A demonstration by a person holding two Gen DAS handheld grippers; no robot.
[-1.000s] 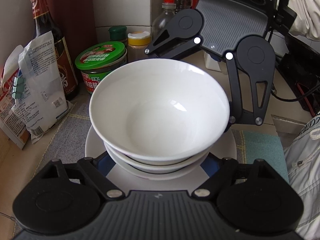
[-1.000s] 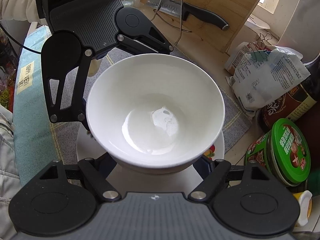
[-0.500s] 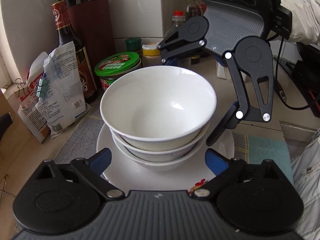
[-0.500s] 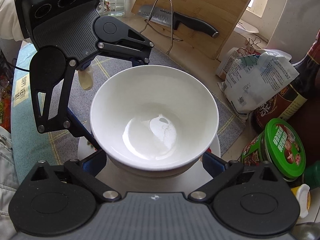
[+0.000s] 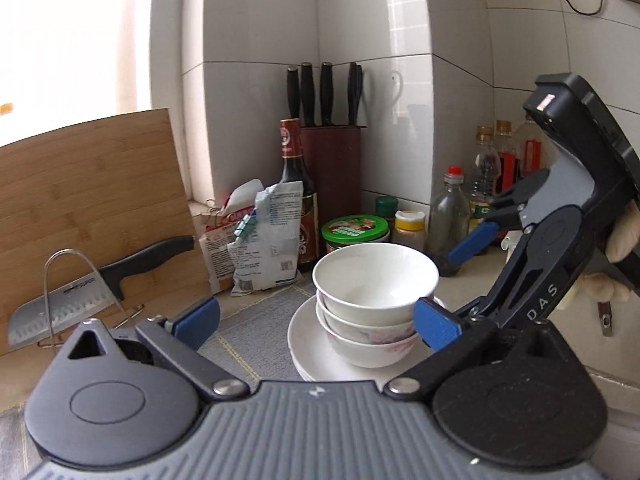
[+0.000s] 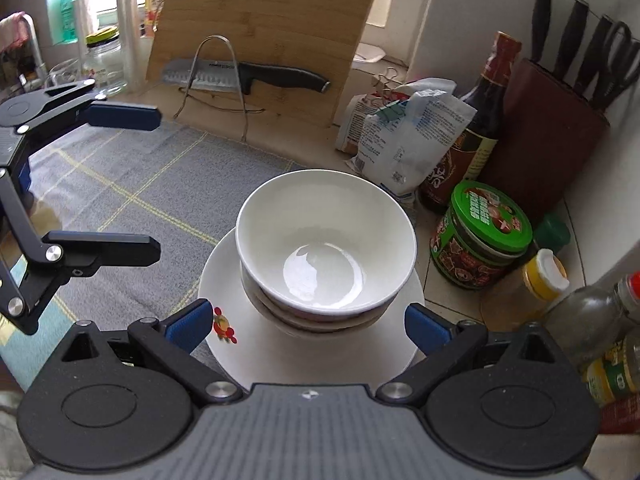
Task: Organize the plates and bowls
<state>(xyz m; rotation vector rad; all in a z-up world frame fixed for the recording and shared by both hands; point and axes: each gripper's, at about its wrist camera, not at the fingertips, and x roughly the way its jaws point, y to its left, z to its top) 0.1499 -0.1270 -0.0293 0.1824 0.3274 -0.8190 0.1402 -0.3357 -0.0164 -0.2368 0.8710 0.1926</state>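
A stack of white bowls (image 5: 374,280) (image 6: 326,240) sits on stacked white plates (image 5: 308,344) (image 6: 320,354) on a grey mat. My left gripper (image 5: 316,320) is open and empty, drawn back from the stack, with the bowls in front between its blue pads. It also shows in the right wrist view (image 6: 124,180) at the left. My right gripper (image 6: 306,320) is open and empty, just short of the plates. It also shows in the left wrist view (image 5: 472,240) to the right of the bowls.
A green-lidded jar (image 6: 480,236), a dark sauce bottle (image 5: 294,192), paper bags (image 6: 408,140) and a knife block (image 5: 330,164) crowd behind the stack. A cutting board (image 5: 92,188) with a knife (image 6: 248,76) on a wire rack leans at the back. Condiment bottles (image 5: 452,204) stand right.
Both grippers have pulled back and up from the bowl stack, letting go of the top bowl. The bowls stay stacked on the plates.
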